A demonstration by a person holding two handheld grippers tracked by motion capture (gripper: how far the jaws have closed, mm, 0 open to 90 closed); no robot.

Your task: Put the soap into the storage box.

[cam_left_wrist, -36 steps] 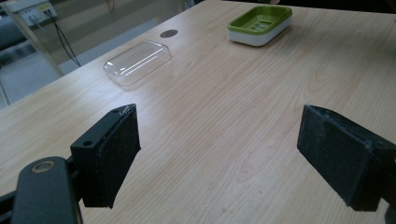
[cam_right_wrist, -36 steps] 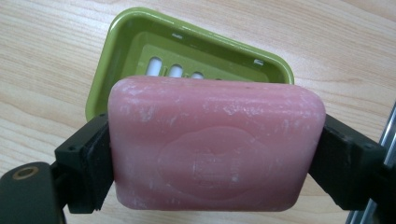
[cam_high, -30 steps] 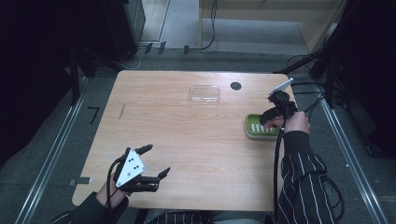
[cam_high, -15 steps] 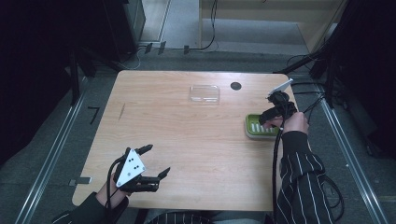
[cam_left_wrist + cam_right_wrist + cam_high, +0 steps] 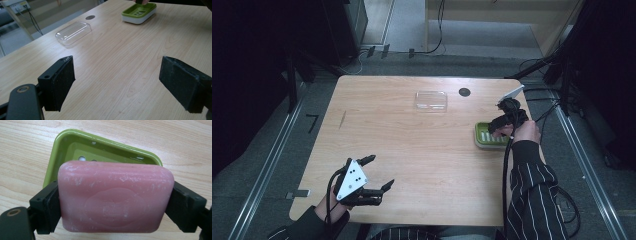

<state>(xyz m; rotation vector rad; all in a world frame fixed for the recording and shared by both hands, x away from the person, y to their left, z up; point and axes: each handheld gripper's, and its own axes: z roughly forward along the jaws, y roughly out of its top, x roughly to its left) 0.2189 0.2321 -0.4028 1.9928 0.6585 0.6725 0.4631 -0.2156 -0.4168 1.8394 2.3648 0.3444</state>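
A pink soap (image 5: 115, 196) is clamped by its two short ends between the jaws of the right gripper (image 5: 116, 203), directly above the green dish (image 5: 75, 150). In the right gripper view the bar is seen over the near part of the dish, whose far rim and drain holes are exposed behind it; whether the soap touches the dish floor cannot be told. In the high view the right gripper (image 5: 502, 122) is held over the dish (image 5: 484, 135), which sits near the right edge of the table (image 5: 412, 150). A clear lid (image 5: 431, 100) lies on the table to the left of the dish and farther back, well apart from it, with a dark round hole (image 5: 464, 92) between the two, toward the back edge. The left gripper (image 5: 377, 175) is held wide apart and empty, far to the left of the dish, near the front edge. Judged progress: the soap is grasped and brought to the dish; its release is not yet done, and the lid, if meant for the dish, is untouched.
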